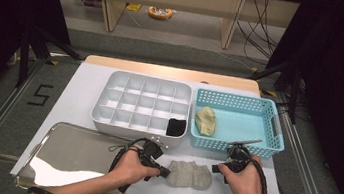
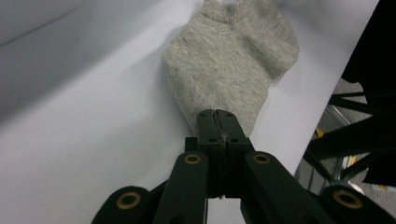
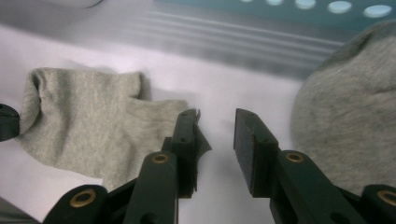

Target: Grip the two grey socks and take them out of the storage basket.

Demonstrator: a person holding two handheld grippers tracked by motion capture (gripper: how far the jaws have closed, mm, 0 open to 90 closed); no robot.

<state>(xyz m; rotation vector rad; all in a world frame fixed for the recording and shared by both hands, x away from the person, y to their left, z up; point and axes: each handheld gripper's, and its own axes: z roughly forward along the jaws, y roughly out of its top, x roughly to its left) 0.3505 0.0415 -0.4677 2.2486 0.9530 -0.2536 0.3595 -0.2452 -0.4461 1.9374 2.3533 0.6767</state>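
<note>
A grey ankle sock [image 1: 190, 175] [image 2: 231, 60] [image 3: 88, 126] lies flat on the white table near its front edge. My left gripper [image 1: 166, 172] [image 2: 217, 122] is shut on the sock's left end, with the pads pinching the fabric. My right gripper [image 1: 217, 169] [image 3: 215, 133] stands open at the sock's right end. Its left jaw rests over the sock's edge, and bare table shows between the jaws. A blurred grey knit mass [image 3: 350, 121] sits close at the right of the right gripper view.
A white compartment tray [image 1: 137, 132] holds a black item [image 1: 176, 127] in its front right cell. To its right, a teal basket [image 1: 234, 146] holds a beige sock [image 1: 205, 120]. A shiny metal tray [image 1: 72, 149] lies at the front left.
</note>
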